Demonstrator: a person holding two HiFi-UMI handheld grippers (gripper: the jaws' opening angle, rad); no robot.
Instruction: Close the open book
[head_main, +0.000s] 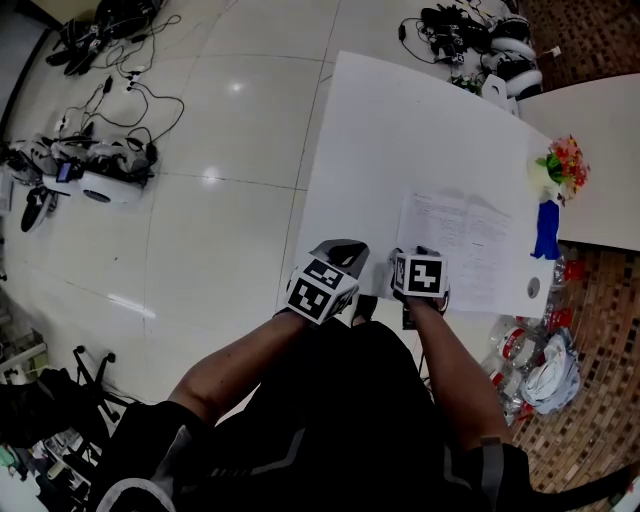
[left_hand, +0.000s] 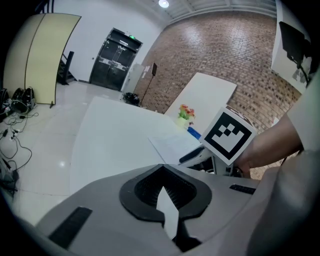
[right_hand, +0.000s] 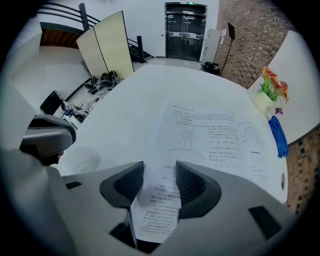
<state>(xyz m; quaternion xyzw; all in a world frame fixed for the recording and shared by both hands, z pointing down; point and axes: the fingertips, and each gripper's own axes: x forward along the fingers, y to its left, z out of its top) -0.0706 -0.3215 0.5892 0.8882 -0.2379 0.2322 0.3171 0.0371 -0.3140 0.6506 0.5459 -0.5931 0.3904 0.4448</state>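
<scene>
Open book (head_main: 460, 245) lies flat on white counter (head_main: 400, 130), near a vase (head_main: 540, 172) of flowers (head_main: 566, 160).
The right gripper (right_hand: 159, 166) has its fingers apart astride a printed page; the left gripper (left_hand: 161, 167) has its fingers together.

Bright, even lighting; fisheye-warped edges

You're holding 2 grippers, the left gripper (left_hand: 162, 172) and the right gripper (right_hand: 160, 175). There are 2 white tables, the near table (head_main: 400, 130) and the right table (head_main: 600, 140), with 1 open book (head_main: 465, 245), 1 vase of flowers (head_main: 560, 165) and 1 blue cloth (head_main: 545, 232). The bottles (head_main: 515, 345) on the floor at right are too jumbled to count.
</scene>
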